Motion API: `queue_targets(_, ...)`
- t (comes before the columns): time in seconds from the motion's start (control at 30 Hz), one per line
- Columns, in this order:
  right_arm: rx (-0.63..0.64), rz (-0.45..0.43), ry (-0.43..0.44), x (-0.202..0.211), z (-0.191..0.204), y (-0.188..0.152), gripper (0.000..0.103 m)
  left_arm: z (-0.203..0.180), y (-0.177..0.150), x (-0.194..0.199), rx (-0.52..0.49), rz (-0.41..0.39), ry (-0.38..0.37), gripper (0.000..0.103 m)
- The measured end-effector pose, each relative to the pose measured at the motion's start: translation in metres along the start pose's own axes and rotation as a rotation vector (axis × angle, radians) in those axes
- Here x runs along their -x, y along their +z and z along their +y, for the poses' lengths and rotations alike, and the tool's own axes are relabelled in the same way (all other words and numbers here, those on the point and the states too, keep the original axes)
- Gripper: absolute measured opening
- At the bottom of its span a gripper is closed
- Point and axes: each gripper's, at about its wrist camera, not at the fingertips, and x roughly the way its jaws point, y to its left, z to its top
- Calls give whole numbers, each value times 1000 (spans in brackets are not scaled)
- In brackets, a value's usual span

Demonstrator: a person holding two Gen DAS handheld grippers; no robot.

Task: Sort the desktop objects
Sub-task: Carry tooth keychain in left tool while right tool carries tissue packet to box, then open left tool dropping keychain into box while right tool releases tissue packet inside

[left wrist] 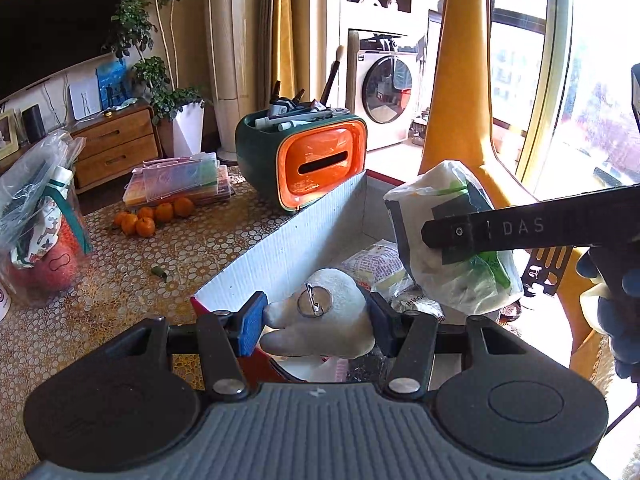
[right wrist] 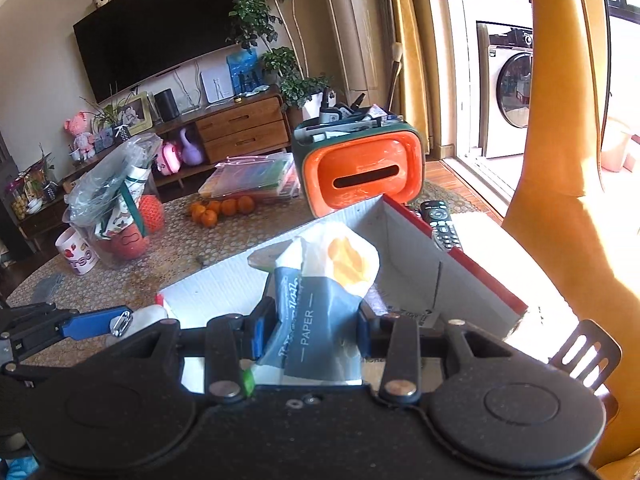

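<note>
My left gripper (left wrist: 316, 322) is shut on a white plush toy (left wrist: 332, 316) with a metal ring and pin, held over the near left corner of a red cardboard box (left wrist: 288, 248). My right gripper (right wrist: 310, 330) is shut on a soft tissue pack (right wrist: 320, 308) marked PAPER, held above the same box (right wrist: 416, 256). In the left wrist view the tissue pack (left wrist: 452, 240) hangs at the right in the other gripper's black fingers (left wrist: 500, 232). In the right wrist view the left gripper's blue finger (right wrist: 96, 324) and the plush toy (right wrist: 148, 318) show at the far left.
A green and orange organiser (left wrist: 308, 160) full of pens stands behind the box. Tangerines (left wrist: 152, 216) and flat plastic cases (left wrist: 180, 180) lie on the table. A clear bag of goods (left wrist: 36, 216) stands at the left. A remote (right wrist: 440, 220) lies right of the box. Snack packets (left wrist: 376, 268) lie inside it.
</note>
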Motion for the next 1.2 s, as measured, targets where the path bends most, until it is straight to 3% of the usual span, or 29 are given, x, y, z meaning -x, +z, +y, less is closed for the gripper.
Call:
queue_targets(0.47, 37, 63, -66, -57, -22, -14, 40, -20, -3, -64, -69, 118, -42, 54)
queue_targets(0.87, 83, 103, -70, -72, -20, -32, 41, -19, -9, -98, -70, 239, -84, 55)
queue_targets(1.1, 90, 109, -61, -71, -18, -32, 47, -23, -11, -96, -87, 240, -105, 63)
queue_targets(1.2, 88, 98, -63, -67, -18, -31, 54, -24, -10, -87, -83, 223, -101, 64)
